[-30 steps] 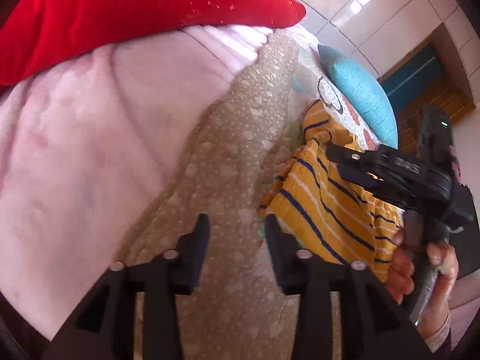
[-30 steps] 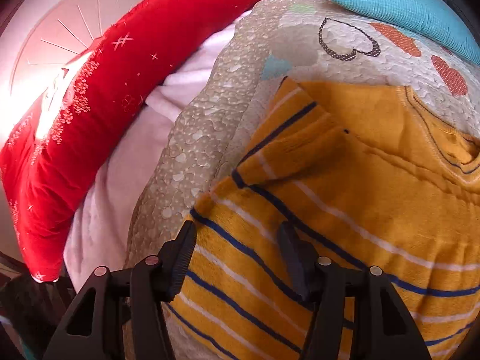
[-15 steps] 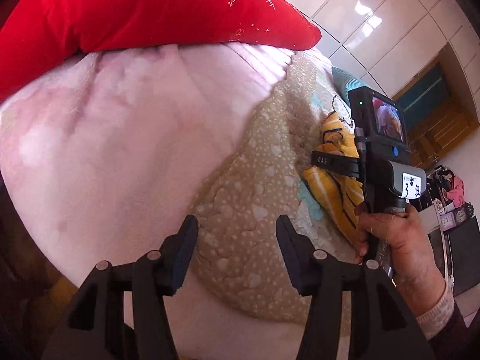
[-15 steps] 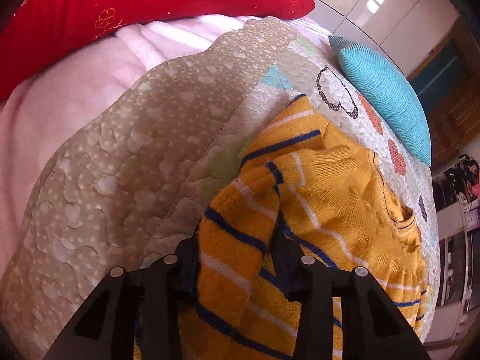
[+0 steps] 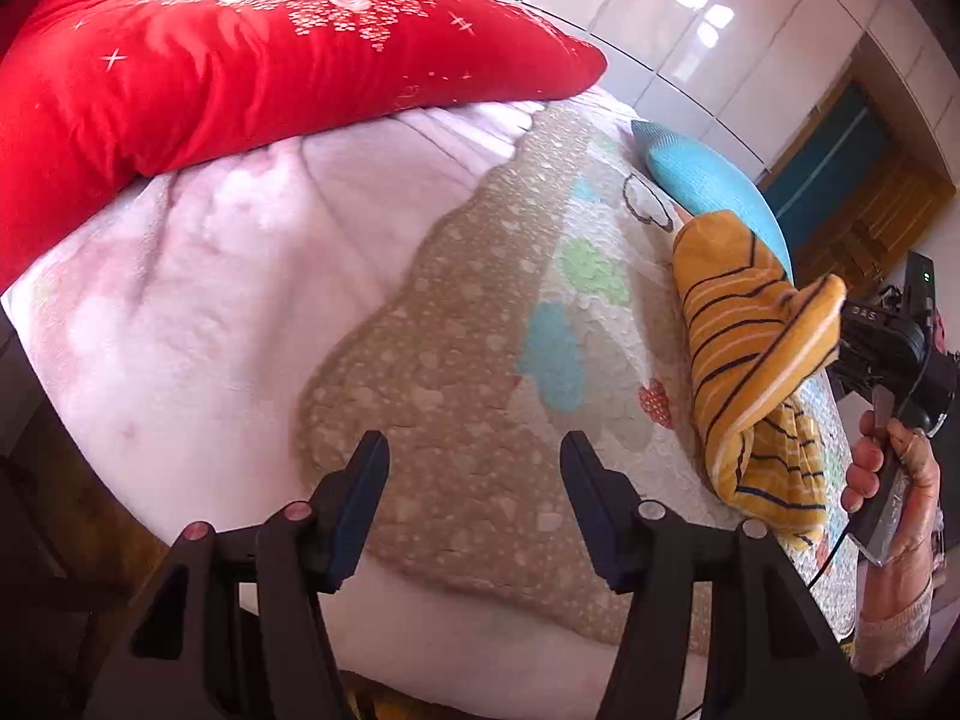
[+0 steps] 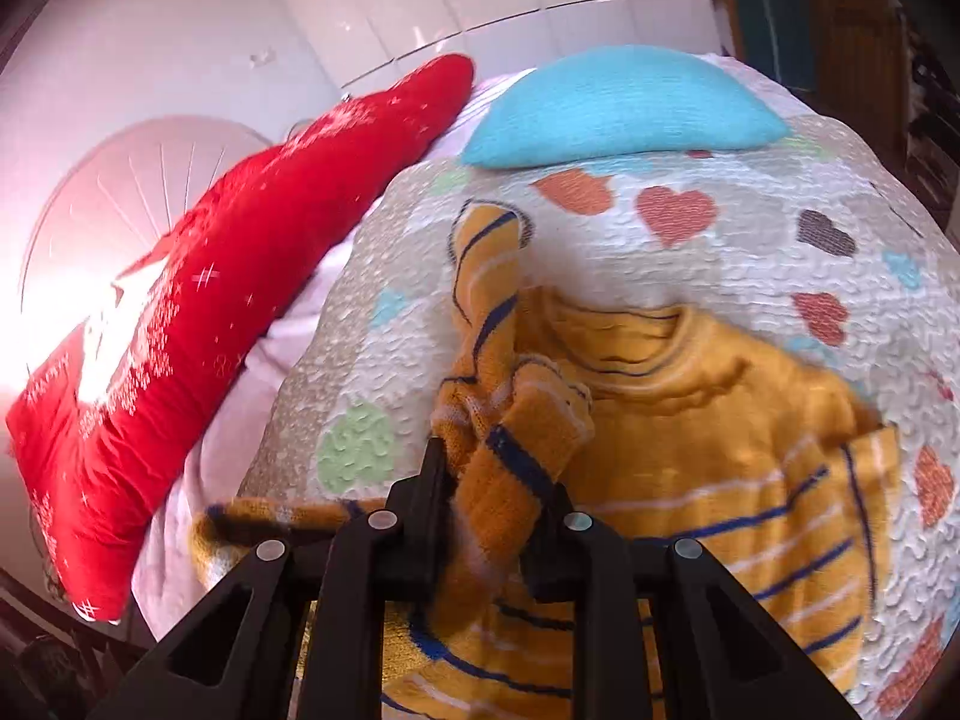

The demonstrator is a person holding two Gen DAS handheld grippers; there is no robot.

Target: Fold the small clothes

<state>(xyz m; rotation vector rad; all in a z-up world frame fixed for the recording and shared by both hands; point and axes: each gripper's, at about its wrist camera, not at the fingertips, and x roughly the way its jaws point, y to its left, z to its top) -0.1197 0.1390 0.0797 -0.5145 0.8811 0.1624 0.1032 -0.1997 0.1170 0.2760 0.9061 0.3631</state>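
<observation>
Right gripper (image 6: 492, 480) jaws closing on striped sweater (image 6: 690, 420) edge; left gripper (image 5: 474, 480) jaws opening, empty, above bare quilt (image 5: 468, 360).

1. The left hand-held gripper (image 5: 474, 474) points steeply down over the bed, its jaws opening with nothing between them.
2. The right hand-held gripper (image 6: 492, 480) is closing, its pads pinching the striped sweater (image 6: 690, 420).
3. The person's right hand (image 5: 894, 480) grips its handle at the sweater's right.

Black plastic tongs (image 5: 474, 501) with round silver screws; the person's hand (image 5: 894, 480) wears a pale knit cuff.
</observation>
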